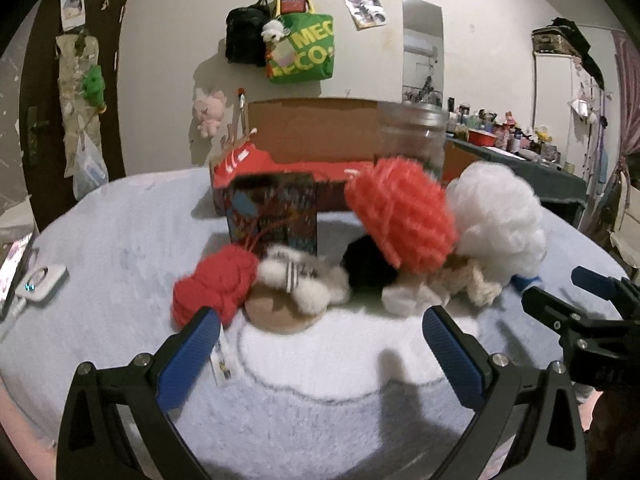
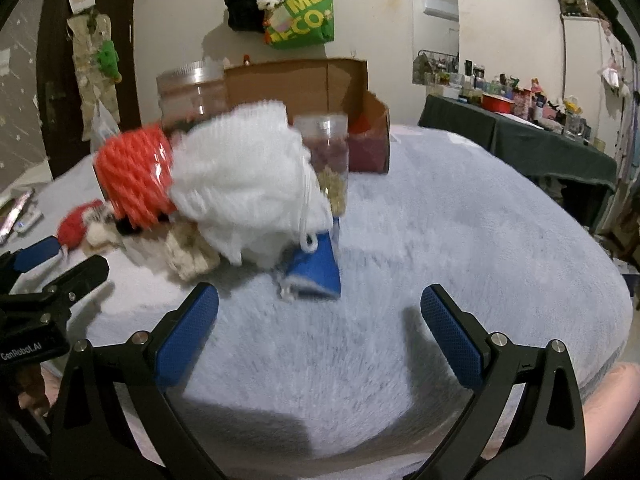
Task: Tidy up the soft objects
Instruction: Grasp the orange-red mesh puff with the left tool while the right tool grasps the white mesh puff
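A: Since both grippers are spread and empty, what's the step?

B: Likely a first pick. Left gripper (image 1: 322, 330) faces the soft pile at 12 o'clock: red knit ball (image 1: 214, 286), orange mesh puff (image 1: 400, 216), white mesh puff (image 1: 500, 220).

A: Right gripper (image 2: 319, 310)?

B: Blue cloth (image 2: 318, 270) just ahead at 12, touching the white puff. Pinch low, squarely, so it doesn't drag the puff.

A: Room?

B: Blanket (image 2: 480, 220) is open toward 2 o'clock. Cardboard box (image 2: 360, 120) and jar (image 2: 190, 94) sit behind the pile; go in from the front.
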The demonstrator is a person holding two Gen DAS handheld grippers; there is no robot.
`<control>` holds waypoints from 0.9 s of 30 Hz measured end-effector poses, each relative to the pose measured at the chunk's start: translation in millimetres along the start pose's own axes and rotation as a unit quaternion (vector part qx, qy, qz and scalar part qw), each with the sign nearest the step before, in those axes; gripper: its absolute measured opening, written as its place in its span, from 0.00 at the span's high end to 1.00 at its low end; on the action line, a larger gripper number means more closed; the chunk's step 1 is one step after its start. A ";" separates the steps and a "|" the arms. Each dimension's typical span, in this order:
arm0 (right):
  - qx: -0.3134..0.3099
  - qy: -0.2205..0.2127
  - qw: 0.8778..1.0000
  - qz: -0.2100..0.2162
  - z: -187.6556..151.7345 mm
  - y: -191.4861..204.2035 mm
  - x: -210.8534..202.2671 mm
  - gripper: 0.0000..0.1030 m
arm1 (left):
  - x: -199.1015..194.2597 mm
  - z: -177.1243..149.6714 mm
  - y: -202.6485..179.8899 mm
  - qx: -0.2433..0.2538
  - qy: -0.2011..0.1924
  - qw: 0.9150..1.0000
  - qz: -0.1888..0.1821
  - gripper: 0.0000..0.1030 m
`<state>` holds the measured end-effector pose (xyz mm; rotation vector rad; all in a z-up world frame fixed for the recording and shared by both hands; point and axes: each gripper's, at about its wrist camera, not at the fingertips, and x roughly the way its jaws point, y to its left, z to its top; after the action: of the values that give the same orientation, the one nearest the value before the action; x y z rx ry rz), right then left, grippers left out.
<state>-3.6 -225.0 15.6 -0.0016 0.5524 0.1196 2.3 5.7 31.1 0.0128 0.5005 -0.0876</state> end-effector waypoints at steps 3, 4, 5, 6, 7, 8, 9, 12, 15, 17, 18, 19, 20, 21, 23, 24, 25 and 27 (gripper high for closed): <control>-0.003 -0.011 1.000 0.012 8.3 0.9 -4.2 0.00 | -3.7 9.2 -0.1 0.001 -0.004 1.000 -0.015 0.00; -0.004 -0.017 1.000 0.018 12.7 0.7 -6.6 0.00 | -4.8 12.9 -0.6 0.002 -0.005 1.000 -0.018 0.00; -0.005 -0.021 1.000 0.022 14.7 1.0 -7.8 0.00 | -5.2 16.4 -0.9 0.005 -0.006 1.000 -0.021 0.00; -0.006 -0.024 0.999 0.029 17.5 1.2 -9.3 0.00 | -5.5 20.7 -0.8 0.006 -0.008 1.000 -0.025 0.00; -0.007 -0.026 0.999 0.035 21.0 1.3 -11.4 0.00 | -6.1 23.8 -1.0 0.008 -0.010 0.999 -0.029 0.00; -0.008 -0.029 0.999 0.042 24.8 0.6 -12.4 0.00 | -6.0 28.0 -1.8 0.011 -0.011 0.999 -0.036 0.00; -0.009 -0.032 0.998 0.048 28.1 0.0 -13.5 0.00 | -6.0 31.5 -2.0 0.013 -0.011 0.999 -0.042 0.00; -0.012 -0.038 0.997 0.070 42.5 -1.9 -13.3 0.00 | -0.7 43.5 -3.6 0.018 -0.009 0.998 -0.057 0.00; -0.017 -0.033 0.995 0.094 54.8 -4.7 -6.6 0.00 | 4.4 52.7 -5.8 0.021 -0.004 0.997 -0.070 0.00; -0.020 -0.024 0.993 0.110 62.0 -5.8 1.8 0.00 | 9.8 58.5 -8.1 0.025 0.001 0.997 -0.078 0.02; -0.021 -0.018 0.992 0.119 64.7 -6.7 6.2 0.00 | 13.0 59.1 -9.4 0.027 0.003 0.996 -0.080 0.05; -0.021 -0.012 0.991 0.130 67.4 -7.8 11.3 0.00 | 15.6 60.9 -10.6 0.030 0.006 0.996 -0.083 0.06; -0.021 -0.007 0.990 0.139 68.3 -8.7 15.0 0.00 | 18.5 62.2 -11.3 0.031 0.009 0.996 -0.084 0.07; -0.021 -0.001 0.989 0.148 70.1 -10.1 19.0 0.00 | 21.6 63.0 -11.6 0.032 0.012 0.996 -0.084 0.07; -0.021 0.011 0.986 0.167 72.3 -10.8 28.0 0.00 | 26.2 64.8 -11.8 0.031 0.017 0.995 -0.088 0.12; -0.021 0.014 0.984 0.177 71.1 -11.6 30.3 0.00 | 28.9 65.5 -12.2 0.031 0.021 0.995 -0.092 0.14; -0.021 0.018 0.982 0.189 71.2 -11.3 33.4 0.00 | 31.5 66.2 -13.0 0.032 0.025 0.995 -0.096 0.16; -0.026 0.026 0.978 0.206 71.8 -9.7 38.9 0.03 | 35.6 66.4 -14.4 0.032 0.032 0.993 -0.106 0.20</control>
<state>68.0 -227.8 56.1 0.0598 0.5966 0.5389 63.9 -13.8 72.4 0.0255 0.5611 -0.3129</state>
